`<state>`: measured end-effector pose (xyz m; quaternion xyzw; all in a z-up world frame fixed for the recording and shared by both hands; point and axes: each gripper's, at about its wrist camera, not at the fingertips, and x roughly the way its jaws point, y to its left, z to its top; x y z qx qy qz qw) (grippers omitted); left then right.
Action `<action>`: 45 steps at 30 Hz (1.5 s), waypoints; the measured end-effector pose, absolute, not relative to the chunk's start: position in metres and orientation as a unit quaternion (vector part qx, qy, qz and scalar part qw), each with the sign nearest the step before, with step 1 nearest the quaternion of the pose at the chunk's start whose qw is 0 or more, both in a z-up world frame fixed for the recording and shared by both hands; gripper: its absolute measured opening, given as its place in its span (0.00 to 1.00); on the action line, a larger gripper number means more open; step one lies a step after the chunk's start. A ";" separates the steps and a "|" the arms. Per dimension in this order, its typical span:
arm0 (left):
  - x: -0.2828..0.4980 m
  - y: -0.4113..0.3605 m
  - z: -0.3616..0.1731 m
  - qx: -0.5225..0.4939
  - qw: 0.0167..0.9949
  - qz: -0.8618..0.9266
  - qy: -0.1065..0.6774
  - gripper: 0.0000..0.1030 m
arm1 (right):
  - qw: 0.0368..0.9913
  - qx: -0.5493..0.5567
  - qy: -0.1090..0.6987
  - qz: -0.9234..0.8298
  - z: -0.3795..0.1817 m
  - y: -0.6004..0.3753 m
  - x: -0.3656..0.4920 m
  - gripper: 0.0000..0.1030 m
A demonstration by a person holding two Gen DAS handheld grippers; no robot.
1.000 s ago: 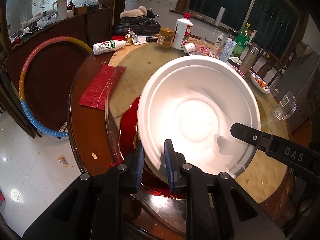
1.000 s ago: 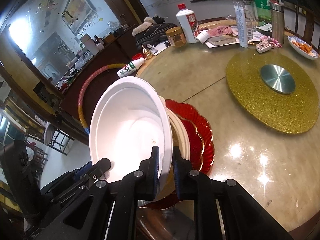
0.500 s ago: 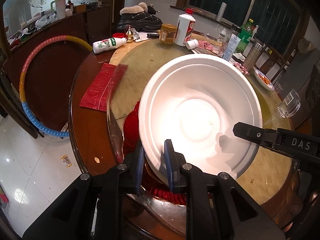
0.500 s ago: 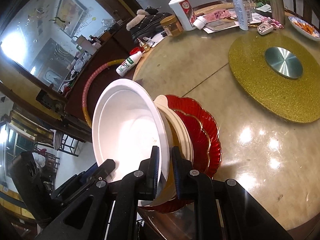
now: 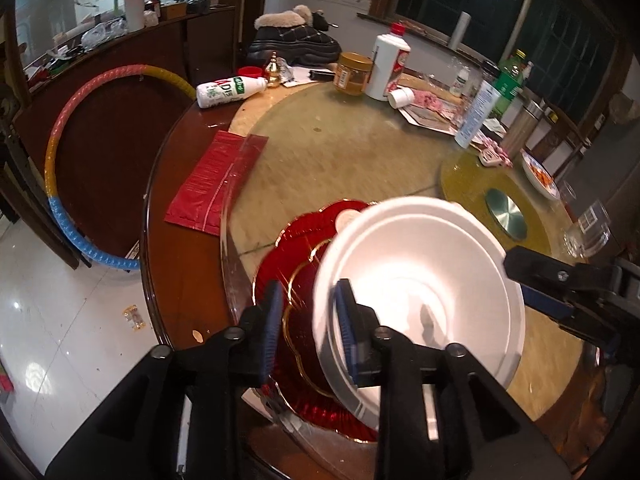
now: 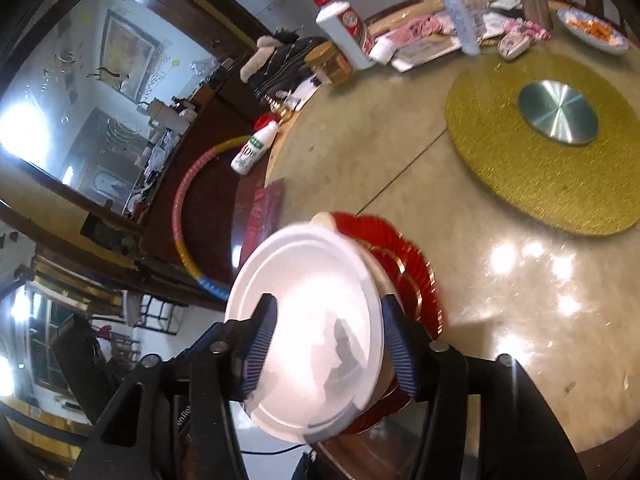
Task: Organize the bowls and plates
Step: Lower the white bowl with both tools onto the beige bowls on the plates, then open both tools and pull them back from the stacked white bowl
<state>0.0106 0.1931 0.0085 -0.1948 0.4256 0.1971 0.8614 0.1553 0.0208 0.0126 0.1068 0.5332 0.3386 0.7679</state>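
A white bowl (image 5: 420, 288) lies, slightly blurred, on a cream plate (image 5: 347, 218) and scalloped red plates (image 5: 296, 256) near the table's front edge. My left gripper (image 5: 307, 330) has its jaws opening. The bowl's near rim stands between them, with a gap to the left pad. In the right wrist view the white bowl (image 6: 312, 300) fills the space between the spread fingers of my right gripper (image 6: 330, 344). Its jaws are opening too, and the pads do not press on the rim. The red plates (image 6: 408, 264) stick out to the right. One right finger (image 5: 560, 296) shows at the bowl's far rim.
A red packet (image 5: 212, 184) lies left of the plates, and a striped hoop (image 5: 60, 184) leans beyond the table edge. A gold turntable (image 6: 540, 160) sits mid-table. At the back stand a white bottle (image 5: 386, 64), a jar (image 5: 354, 74), a lying bottle (image 5: 228, 90) and a glass (image 5: 588, 232).
Both grippers, earlier shut on the tilted bowl's rim, have parted their jaws. The bowl has come down from its raised tilt onto the plates.
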 end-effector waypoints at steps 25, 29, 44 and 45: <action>-0.048 0.116 0.027 -0.086 0.911 0.234 0.329 0.84 | 0.889 -0.079 0.269 0.362 0.049 -0.021 0.054 1.00; -0.056 0.115 0.022 -0.099 0.907 0.238 0.332 0.84 | 0.873 -0.129 0.271 0.385 0.036 -0.026 0.040 1.00; -0.066 0.109 0.006 -0.103 0.902 0.217 0.358 1.00 | 0.853 -0.174 0.293 0.396 0.011 -0.034 0.019 1.00; -0.065 0.109 0.005 -0.105 0.902 0.212 0.361 1.00 | 0.853 -0.180 0.290 0.396 0.012 -0.033 0.018 1.00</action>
